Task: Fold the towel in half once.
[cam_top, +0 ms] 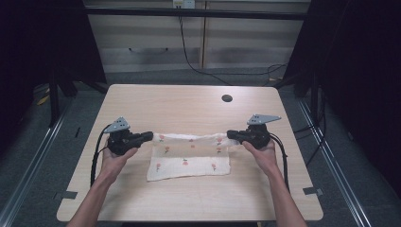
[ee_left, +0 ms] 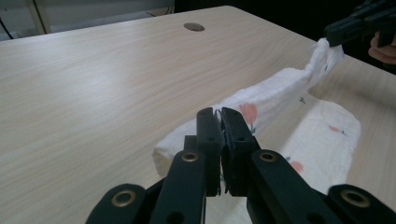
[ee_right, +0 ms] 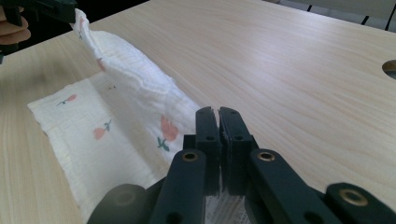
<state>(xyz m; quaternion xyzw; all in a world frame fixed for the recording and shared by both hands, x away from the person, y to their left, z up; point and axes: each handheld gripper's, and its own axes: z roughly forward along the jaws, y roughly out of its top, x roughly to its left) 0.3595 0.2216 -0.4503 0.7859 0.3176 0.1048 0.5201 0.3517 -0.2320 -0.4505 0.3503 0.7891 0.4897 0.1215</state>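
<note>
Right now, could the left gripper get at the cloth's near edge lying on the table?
Probably not without letting go: the left gripper is shut on the cloth at its far left corner. The near edge itself lies flat on the table with nothing covering it.

This looks like a lab or test room set up for recording. A pale wooden surface (cam_top: 189, 104) with a cable hole (cam_top: 227, 98) stands on grey carpet between dark curtains (cam_top: 369, 71), floor rails (cam_top: 331, 161), loose cables (cam_top: 194, 61) and plain cabinets (cam_top: 151, 42) behind.
</note>
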